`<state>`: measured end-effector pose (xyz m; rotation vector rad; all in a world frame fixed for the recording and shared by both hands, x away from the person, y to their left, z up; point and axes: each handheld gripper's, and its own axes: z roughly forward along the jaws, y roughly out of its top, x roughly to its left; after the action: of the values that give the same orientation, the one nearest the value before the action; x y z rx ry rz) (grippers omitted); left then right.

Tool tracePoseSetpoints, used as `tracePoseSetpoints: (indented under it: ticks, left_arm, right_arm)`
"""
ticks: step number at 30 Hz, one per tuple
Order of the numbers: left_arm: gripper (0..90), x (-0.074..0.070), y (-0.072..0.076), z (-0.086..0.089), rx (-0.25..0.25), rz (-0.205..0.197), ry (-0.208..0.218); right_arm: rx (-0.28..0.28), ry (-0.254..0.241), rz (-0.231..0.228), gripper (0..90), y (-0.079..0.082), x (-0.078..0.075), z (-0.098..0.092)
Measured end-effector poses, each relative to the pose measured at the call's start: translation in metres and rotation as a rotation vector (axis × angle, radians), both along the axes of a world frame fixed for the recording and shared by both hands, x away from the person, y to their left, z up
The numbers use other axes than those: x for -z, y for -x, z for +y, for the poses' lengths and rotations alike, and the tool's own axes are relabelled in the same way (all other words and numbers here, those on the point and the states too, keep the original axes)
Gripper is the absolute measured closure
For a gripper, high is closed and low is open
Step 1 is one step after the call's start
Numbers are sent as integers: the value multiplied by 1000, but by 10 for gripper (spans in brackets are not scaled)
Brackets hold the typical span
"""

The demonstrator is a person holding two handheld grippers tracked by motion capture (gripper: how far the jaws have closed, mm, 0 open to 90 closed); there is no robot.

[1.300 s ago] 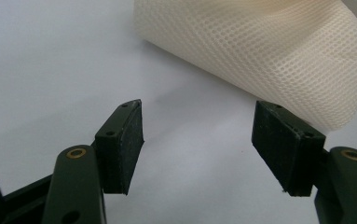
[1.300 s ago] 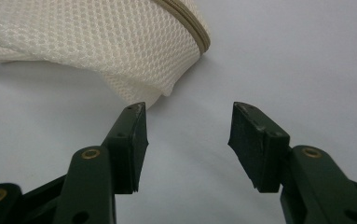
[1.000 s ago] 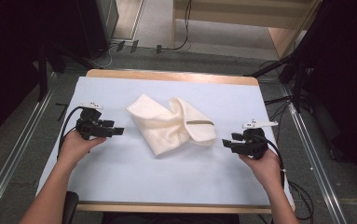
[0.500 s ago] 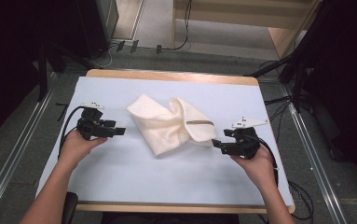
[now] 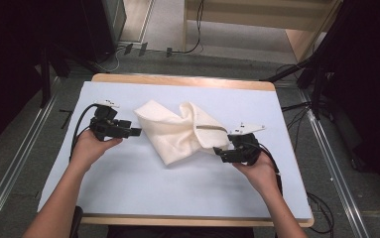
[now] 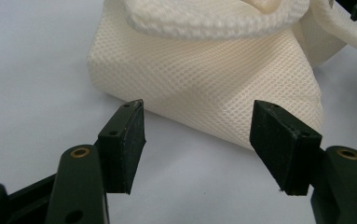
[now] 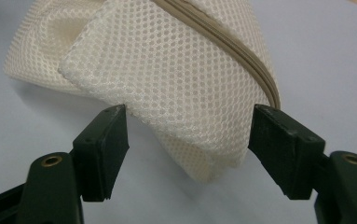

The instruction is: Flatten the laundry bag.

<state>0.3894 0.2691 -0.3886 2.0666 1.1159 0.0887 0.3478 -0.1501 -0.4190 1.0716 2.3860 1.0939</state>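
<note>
Since the earlier frames the right gripper (image 5: 221, 150) has been sliding in from the table's right side to the near right corner of the mesh bag (image 5: 180, 130), its jaws just opening wide; that corner is now lying between them, pads not pressing. The left gripper (image 5: 137, 132) is sitting just beside the bag's left corner, jaws also standing apart with nothing between them. The bag is lying crumpled mid-table on the pale blue mat (image 5: 128, 188), its long axis running left to right, slightly slanted, with the zipper (image 5: 210, 127) pointing toward the right gripper. Broad bare mat is lying open nearer the person and at both sides; the far wooden edge (image 5: 182, 81) is sitting well beyond the bag.
</note>
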Motion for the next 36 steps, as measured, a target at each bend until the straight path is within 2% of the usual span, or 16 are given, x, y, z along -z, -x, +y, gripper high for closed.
tracePoseSetpoints:
  ticks: [4,8,11,13,14,15,17,19,24,28,33,36]
  left_arm:
    - [367,0,0,0,-8,4,-7]
    - [369,-1,2,6,-21,-7,-2]
    - [372,0,3,10,-42,-6,20]
    - [372,0,3,10,-43,-3,22]
    - [373,0,4,10,-41,-3,16]
    - [374,1,4,10,-39,-3,13]
    - [375,1,5,11,-40,-1,12]
    - [376,2,5,12,-42,1,9]
    - [380,0,9,12,-46,-1,11]
    - [392,-7,14,11,-41,-8,22]
    - [400,-12,16,4,-23,-4,40]
    - [399,-12,18,-3,-1,-3,23]
  right_arm:
    - [-46,-16,8,282,1,0,9]
    - [-64,17,-6,256,11,0,15]
    - [-27,22,-25,268,5,2,14]
    - [5,9,-18,369,-5,5,13]
    - [12,8,-22,472,-9,7,12]
    - [14,5,-14,624,-12,7,12]
    - [2,-36,-13,812,-16,5,11]
    - [-19,-83,-2,863,-15,2,11]
    - [-127,-109,21,872,3,-6,22]
    - [-206,-102,10,871,21,-8,39]
    - [-283,-85,31,873,38,-2,60]
    - [-321,-82,55,873,43,4,70]
